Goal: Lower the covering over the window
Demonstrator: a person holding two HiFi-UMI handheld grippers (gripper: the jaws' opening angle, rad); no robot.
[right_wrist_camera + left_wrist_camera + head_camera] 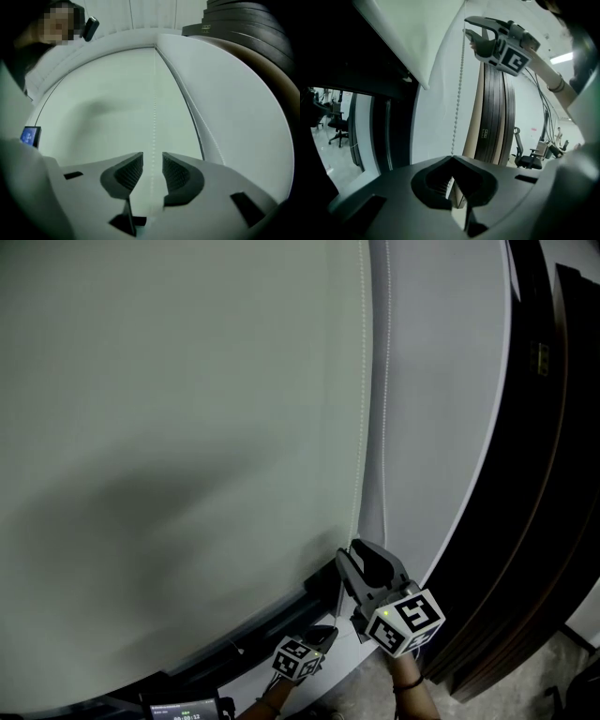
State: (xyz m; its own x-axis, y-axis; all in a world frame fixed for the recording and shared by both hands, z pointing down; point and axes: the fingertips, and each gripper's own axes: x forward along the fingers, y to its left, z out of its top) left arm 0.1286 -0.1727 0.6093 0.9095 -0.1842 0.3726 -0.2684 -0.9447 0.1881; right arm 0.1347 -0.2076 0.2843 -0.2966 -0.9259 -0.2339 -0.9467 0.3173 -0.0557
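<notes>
Two tongs work one bead chain [459, 84], hand-over-hand stage. Left tongs [452, 158] are fully closed on the chain, low down. Right tongs [153, 158] stand wide open higher up, w/ the same strand running between the pads [129, 171] but untouched. The roller blind [187, 427] covers most of the window [337, 140], w/ bare glass showing under its bottom rail [412, 75], so we judge the job part done. To do this step well we'd keep the left pull in line w/ the chain, i.e. straight down, not outward. We'd close the right pads squarely on the beads before the left lets go, and keep to this one strand, since the other strand [208, 129] would prob. raise the blind. Pose: left tongs point slightly below level; right forearm [541, 65] reaches up, tongs tipped a little above level.
</notes>
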